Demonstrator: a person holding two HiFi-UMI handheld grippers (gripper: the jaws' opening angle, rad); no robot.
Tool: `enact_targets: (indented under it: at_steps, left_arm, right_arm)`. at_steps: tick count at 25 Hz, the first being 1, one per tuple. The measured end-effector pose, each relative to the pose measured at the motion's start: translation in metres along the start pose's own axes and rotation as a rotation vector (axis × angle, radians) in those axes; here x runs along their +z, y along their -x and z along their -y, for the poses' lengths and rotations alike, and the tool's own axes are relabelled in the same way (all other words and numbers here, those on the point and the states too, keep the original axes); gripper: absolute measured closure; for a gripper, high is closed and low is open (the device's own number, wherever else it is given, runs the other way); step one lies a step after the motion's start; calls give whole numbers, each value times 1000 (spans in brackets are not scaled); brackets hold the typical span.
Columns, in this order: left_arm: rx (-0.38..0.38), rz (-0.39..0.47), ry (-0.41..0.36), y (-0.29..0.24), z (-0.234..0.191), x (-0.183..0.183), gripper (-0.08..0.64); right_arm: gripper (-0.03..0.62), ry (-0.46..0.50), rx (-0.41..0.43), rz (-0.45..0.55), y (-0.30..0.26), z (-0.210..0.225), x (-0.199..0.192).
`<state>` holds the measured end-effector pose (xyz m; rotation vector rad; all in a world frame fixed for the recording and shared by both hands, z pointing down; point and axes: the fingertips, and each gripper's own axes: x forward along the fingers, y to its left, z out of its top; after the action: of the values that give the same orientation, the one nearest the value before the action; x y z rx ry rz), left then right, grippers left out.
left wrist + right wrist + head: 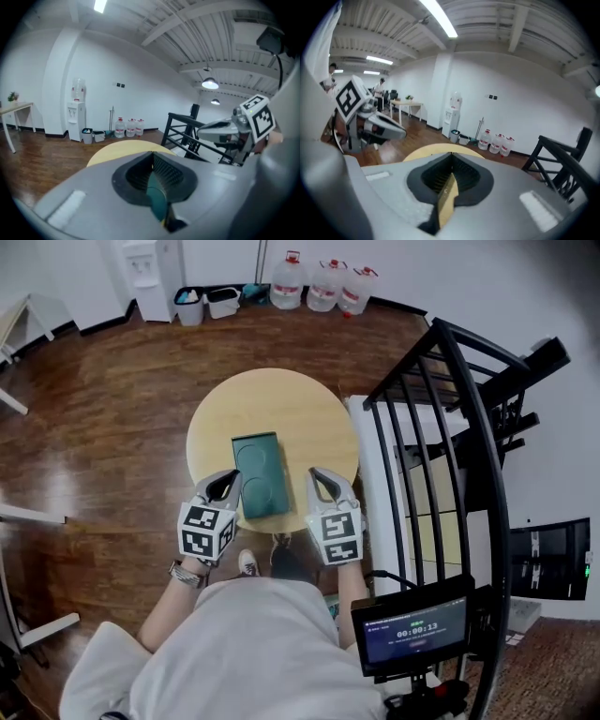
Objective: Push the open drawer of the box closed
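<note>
1. Wood, smooth and bare, is all that the round desk [281, 399] offers the teal box [259, 472]. We judge that one claw pushing on the drawer could skid the whole box along instead of seating the drawer, unless the other claw braces the opposite end.
2. A push off the drawer's middle could twist the box or jam the drawer askew.
3. The box is a flat teal oblong with two shallow round dents in its top. From above, we cannot tell how far the drawer stands out.
4. It lies between our claws, just right of the left claw [225, 482] and left of the right claw [324, 480]. Its near end is close to the desk rim.
5. Both claws are clenched, pads meeting, with nothing in them, and neither touches the box.
</note>
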<state>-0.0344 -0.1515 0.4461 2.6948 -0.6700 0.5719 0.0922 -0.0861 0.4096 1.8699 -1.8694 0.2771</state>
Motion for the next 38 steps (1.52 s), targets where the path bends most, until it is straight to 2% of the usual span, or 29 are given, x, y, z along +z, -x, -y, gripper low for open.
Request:
enact_targets:
  at_steps: [3, 5, 10, 13, 16, 22, 27, 29, 34, 38]
  left_arm:
    - [6, 62, -22, 5, 9, 16, 552]
    - [7, 99, -37, 9, 14, 25, 552]
    - [21, 211, -87, 22, 25, 57, 552]
    - [31, 279, -143, 31, 31, 84, 552]
    - [55, 304, -189, 37, 37, 98, 552]
    - [62, 292, -188, 38, 46, 98, 552]
    - [62, 287, -186, 49, 38, 93, 554]
    - [63, 287, -192, 53, 32, 93, 552]
    - [47, 269, -221, 57, 31, 92, 552]
    - [59, 283, -237, 67, 32, 88, 554]
  right_arm:
    - [589, -161, -30, 90, 19, 22, 13]
    - [589, -225, -45, 134, 31, 34, 23]
    - [589, -277, -1, 344, 60, 48, 57]
    - [589, -279, -18, 407, 74, 58, 68]
    - [589, -258, -34, 404, 81, 64, 67]
    - [589, -275, -44, 400, 88, 72, 62]
    - [589, -263, -43, 398, 90, 60, 71]
    - [588, -249, -53, 378, 88, 56, 74]
    - [589, -295, -111, 317, 94, 64, 65]
    - [589, -261, -121, 320, 107, 57, 59]
